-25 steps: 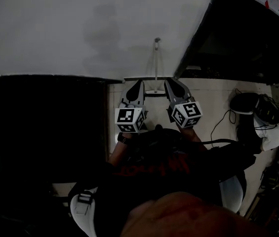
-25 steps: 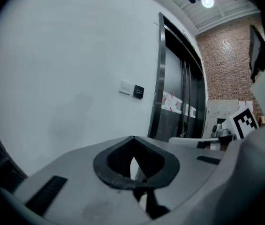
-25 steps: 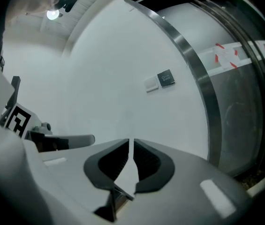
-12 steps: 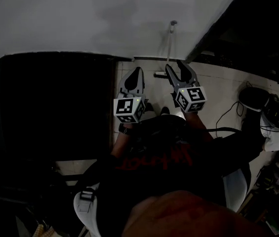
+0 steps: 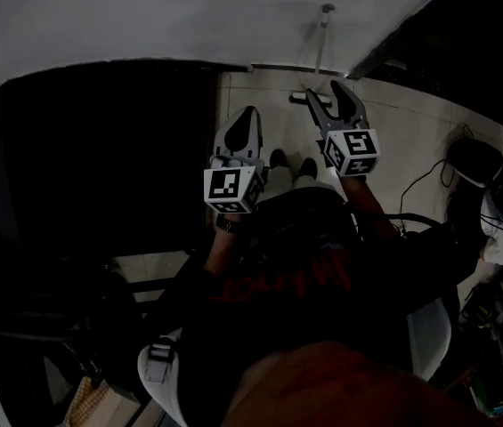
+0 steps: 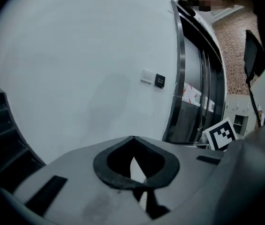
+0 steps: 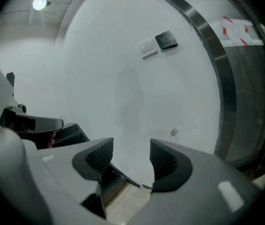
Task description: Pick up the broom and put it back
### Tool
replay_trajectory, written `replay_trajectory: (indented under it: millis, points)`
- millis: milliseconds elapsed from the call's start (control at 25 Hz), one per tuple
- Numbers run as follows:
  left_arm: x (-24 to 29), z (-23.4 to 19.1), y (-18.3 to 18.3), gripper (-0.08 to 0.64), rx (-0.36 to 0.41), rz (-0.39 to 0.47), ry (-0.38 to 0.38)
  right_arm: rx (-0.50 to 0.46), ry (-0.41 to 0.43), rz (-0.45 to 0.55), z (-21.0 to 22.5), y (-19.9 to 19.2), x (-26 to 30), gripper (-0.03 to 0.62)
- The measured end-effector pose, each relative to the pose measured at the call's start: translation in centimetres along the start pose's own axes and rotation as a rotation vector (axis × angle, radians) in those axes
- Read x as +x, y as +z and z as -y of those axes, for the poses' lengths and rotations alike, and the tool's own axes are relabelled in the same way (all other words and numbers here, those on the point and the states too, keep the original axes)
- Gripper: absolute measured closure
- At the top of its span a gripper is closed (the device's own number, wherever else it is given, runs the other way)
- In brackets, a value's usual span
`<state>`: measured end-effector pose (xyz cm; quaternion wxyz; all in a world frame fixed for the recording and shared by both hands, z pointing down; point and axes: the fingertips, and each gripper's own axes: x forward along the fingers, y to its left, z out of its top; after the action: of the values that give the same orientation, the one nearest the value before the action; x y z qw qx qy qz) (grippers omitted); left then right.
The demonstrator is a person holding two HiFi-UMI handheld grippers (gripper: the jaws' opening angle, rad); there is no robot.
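Against far white wall [image 5: 144, 16]: broom [image 5: 320, 44], leaning upright, head on tiled floor [image 5: 260, 92]. Right gripper [image 5: 324, 90] just near of it, jaws spread, just been opening, nothing between pads. Left gripper [image 5: 248, 112] to its left, clenched, empty.

Dim head view, its near half almost black; only the far wall [image 5: 144, 16] reads pale. Both gripper views curve at the edges with dark corners; a lamp [image 7: 39, 3] glares upper left.
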<state>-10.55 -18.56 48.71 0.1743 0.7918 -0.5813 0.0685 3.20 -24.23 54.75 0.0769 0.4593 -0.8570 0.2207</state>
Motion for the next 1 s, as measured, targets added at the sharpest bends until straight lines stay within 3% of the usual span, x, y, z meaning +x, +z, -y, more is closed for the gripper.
replay_trajectory:
  millis: [600, 1000]
  points:
    - [-1.2, -2.3, -3.3, 0.555, 0.023, -0.059, 0.077, -0.028, 0.006, -0.141, 2.6, -7.9, 5.8, 0.357]
    - [-1.4, -3.3, -4.7, 0.555, 0.016, -0.091, 0.083, -0.096, -0.147, -0.213, 8.8, -11.5, 10.8, 0.356]
